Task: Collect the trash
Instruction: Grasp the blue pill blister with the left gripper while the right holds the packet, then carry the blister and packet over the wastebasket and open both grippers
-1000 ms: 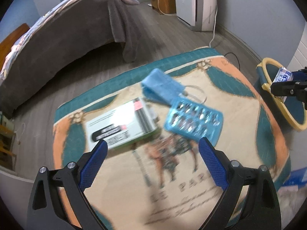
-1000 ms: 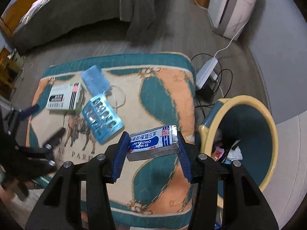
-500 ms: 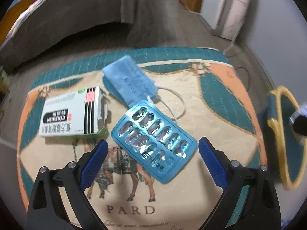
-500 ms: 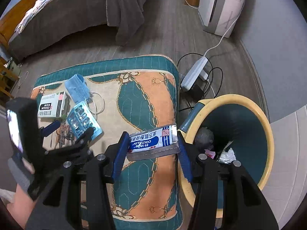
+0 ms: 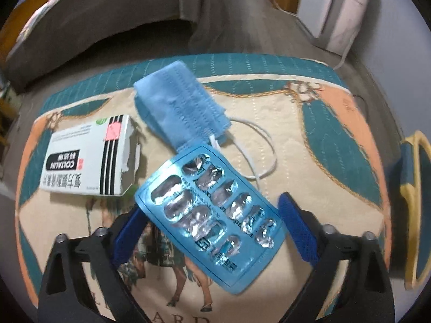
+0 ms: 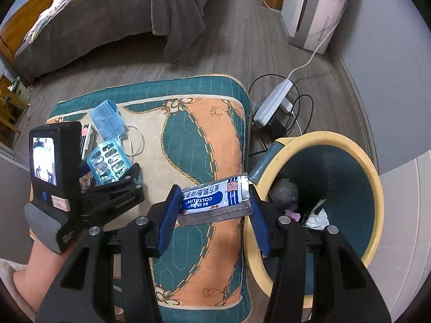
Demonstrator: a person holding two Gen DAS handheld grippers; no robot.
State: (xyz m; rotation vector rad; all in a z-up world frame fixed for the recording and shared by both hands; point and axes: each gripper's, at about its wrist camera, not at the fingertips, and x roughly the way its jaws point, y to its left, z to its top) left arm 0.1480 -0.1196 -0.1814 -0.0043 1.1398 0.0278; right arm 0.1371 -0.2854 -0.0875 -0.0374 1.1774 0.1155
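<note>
A blue blister pack lies on the patterned mat, between the open jaws of my left gripper. A blue face mask and a white medicine box lie just beyond it. My right gripper is shut on a blue and white medicine sachet, held above the mat next to the rim of the yellow and teal trash bin. The left gripper also shows in the right wrist view, over the blister pack.
The bin holds crumpled paper and other trash. A power strip with cables lies on the wood floor beyond the bin. A bed with a grey blanket and a white appliance stand further back.
My left gripper has moved down and forward until its open jaws flank the blister pack. My right gripper has carried the sachet rightward to the bin's rim.
</note>
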